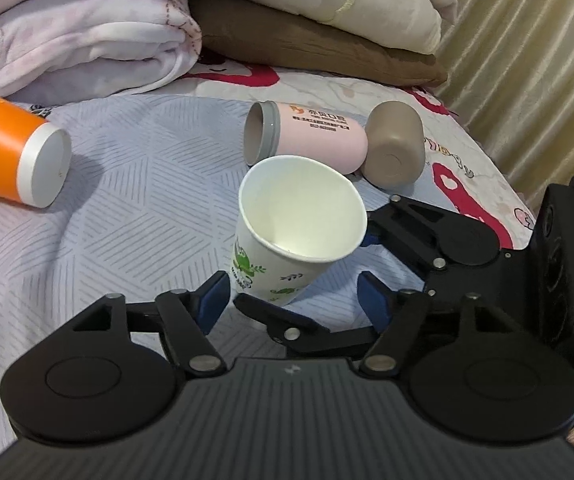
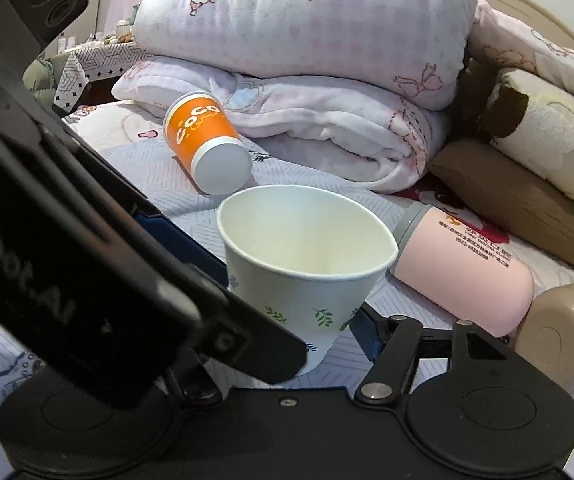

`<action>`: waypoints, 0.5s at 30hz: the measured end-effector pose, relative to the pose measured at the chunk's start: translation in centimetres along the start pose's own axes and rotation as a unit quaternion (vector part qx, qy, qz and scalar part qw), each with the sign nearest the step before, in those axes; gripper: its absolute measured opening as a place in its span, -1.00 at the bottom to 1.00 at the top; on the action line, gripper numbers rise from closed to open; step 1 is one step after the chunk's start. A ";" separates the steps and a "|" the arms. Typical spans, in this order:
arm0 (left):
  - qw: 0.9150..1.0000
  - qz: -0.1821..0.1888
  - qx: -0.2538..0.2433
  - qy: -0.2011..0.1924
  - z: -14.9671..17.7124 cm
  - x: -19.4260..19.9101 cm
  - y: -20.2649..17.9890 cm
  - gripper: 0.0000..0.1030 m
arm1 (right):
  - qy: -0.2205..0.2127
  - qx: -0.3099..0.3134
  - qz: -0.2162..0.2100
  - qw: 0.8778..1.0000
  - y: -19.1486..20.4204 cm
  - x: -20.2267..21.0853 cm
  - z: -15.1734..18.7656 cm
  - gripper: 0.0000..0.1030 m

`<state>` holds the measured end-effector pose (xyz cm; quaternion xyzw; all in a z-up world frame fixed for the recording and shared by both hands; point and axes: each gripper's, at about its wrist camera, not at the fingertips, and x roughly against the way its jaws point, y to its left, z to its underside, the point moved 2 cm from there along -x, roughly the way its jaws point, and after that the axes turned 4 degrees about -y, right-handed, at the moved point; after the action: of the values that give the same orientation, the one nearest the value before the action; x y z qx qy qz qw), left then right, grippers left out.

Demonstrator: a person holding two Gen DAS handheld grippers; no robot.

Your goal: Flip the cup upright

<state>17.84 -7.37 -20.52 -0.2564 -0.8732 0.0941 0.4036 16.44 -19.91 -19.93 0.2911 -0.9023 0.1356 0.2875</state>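
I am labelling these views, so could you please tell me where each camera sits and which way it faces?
Left wrist: rides the left tongs, looking over the white paper cup toward folded blankets; its own fingers and the right tongs show.
Right wrist: rides the right tongs, facing the same cup; the left tongs' body blocks its left side.
Shared: the paper cup, orange cup, pink cup.

left wrist view: low over the bed, close behind its own fingers, facing the folded bedding and curtain. right wrist view: also low and close, facing the bedding from further right. shared: white paper cup (image 1: pixel 293 228) (image 2: pixel 299 264), orange cup (image 1: pixel 15 148) (image 2: pixel 207 144), pink cup (image 1: pixel 307 136) (image 2: pixel 463 268).
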 end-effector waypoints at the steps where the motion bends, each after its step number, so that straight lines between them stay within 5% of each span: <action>1: 1.000 -0.004 0.000 -0.002 0.1 0.2 -0.1 0.36 | 0.003 -0.011 -0.003 1.000 -0.2 0.2 0.0 0.49; 15: 0.998 -0.057 0.032 -0.012 0.2 6.2 -1.3 0.37 | 0.055 -0.079 0.007 0.995 -0.4 4.1 -0.3 0.54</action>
<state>13.83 -5.25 -16.08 -0.1923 -0.8878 0.1018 0.4055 14.07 -21.91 -17.17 0.2531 -0.8951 0.0815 0.3578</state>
